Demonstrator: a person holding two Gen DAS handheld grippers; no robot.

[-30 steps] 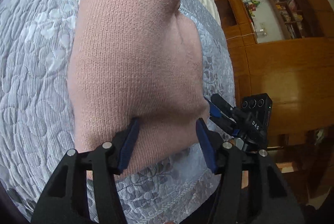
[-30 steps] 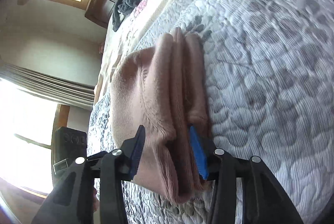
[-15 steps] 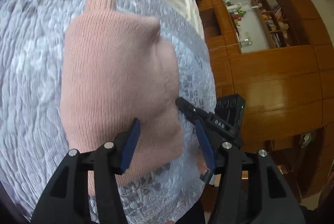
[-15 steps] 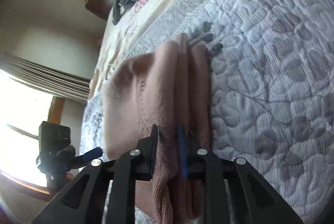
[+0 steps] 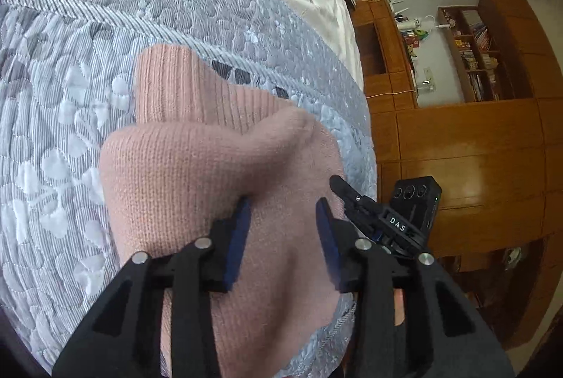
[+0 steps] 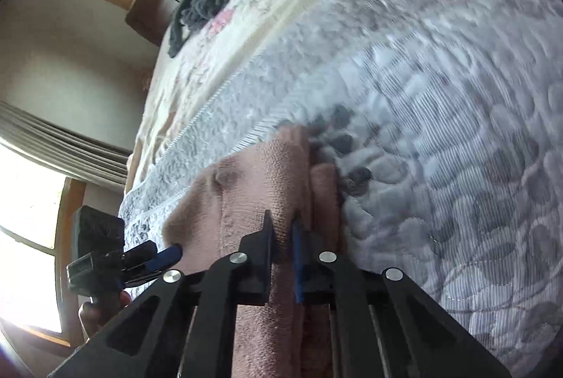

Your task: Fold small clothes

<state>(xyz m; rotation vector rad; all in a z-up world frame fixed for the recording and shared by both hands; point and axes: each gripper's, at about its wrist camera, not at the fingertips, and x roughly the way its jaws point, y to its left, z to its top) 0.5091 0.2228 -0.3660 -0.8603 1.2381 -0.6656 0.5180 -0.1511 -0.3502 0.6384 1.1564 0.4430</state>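
Since a second ago my right tool [image 6: 282, 237] has clamped the knit's [image 5: 197, 188] edge on the bed [image 5: 70, 68]; left tool [image 5: 281, 223] gapes. Mid-fold; next I carry the edge over.

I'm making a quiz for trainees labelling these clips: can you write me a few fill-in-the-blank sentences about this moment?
1. The knitted garment being folded is ____ in colour.
2. The right gripper is ____ on a fold of the garment.
3. The garment lies on a grey ____ with a leaf pattern.
4. The jaws of the left gripper stand ____.

Missing words: pink; shut; quilt; open
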